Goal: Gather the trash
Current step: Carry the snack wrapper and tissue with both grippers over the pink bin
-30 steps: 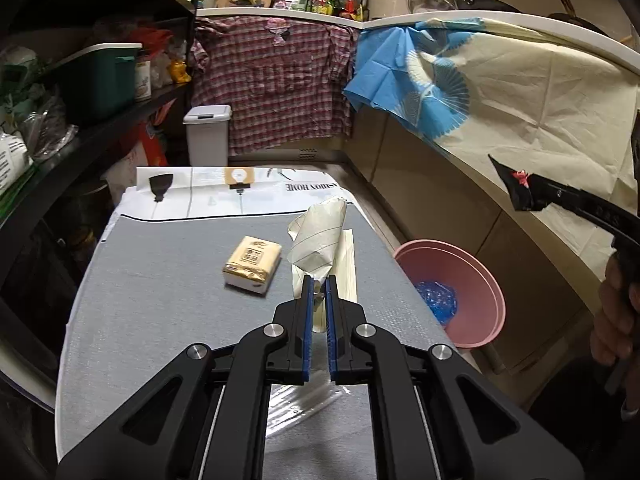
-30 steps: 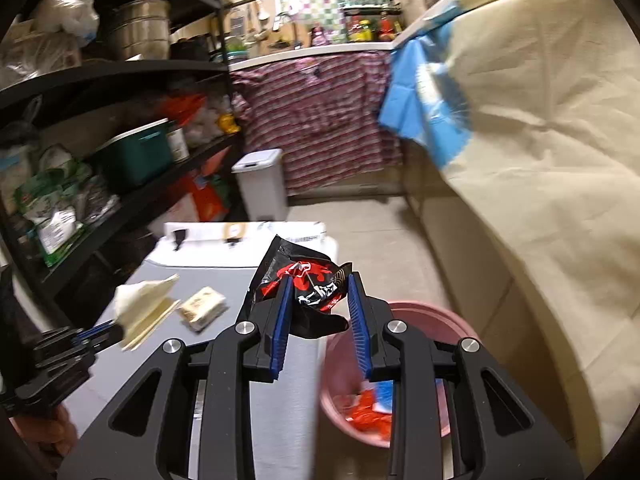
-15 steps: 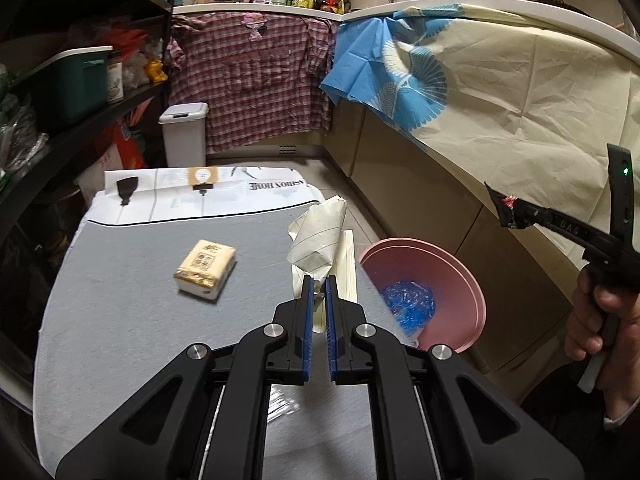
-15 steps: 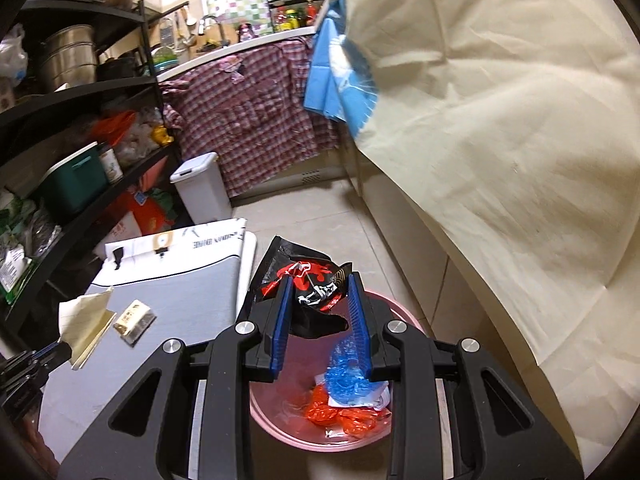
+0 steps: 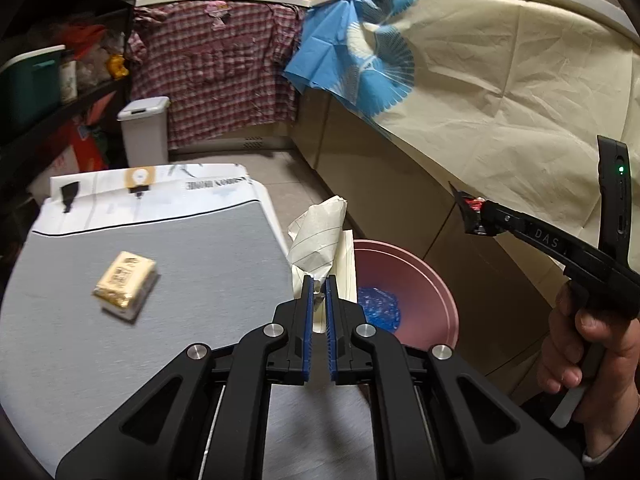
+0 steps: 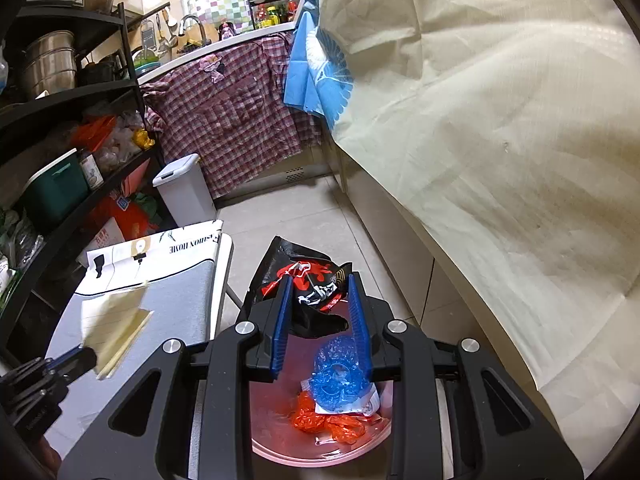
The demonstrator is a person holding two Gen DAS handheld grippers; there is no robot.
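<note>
The right gripper [image 6: 320, 320] is clamped on a crumpled black-and-red snack wrapper [image 6: 308, 284], its jaws fairly wide because the wrapper is bulky, and it hangs directly over the pink basin [image 6: 280, 436] on the floor, where blue plastic [image 6: 336, 376] and orange scraps [image 6: 324, 420] already lie. To my eye the drop is the step in hand: spreading the jaws fully while centred over the basin should let the light wrapper fall inside rather than drift to the tiles. The left gripper [image 5: 319, 300] is pinched tight on a folded cream paper [image 5: 320, 236], held up near the table [image 5: 200, 240] edge just beside the basin rim [image 5: 436, 280]. A yellow tissue pack [image 5: 125, 284] sits on the grey table top, well apart.
</note>
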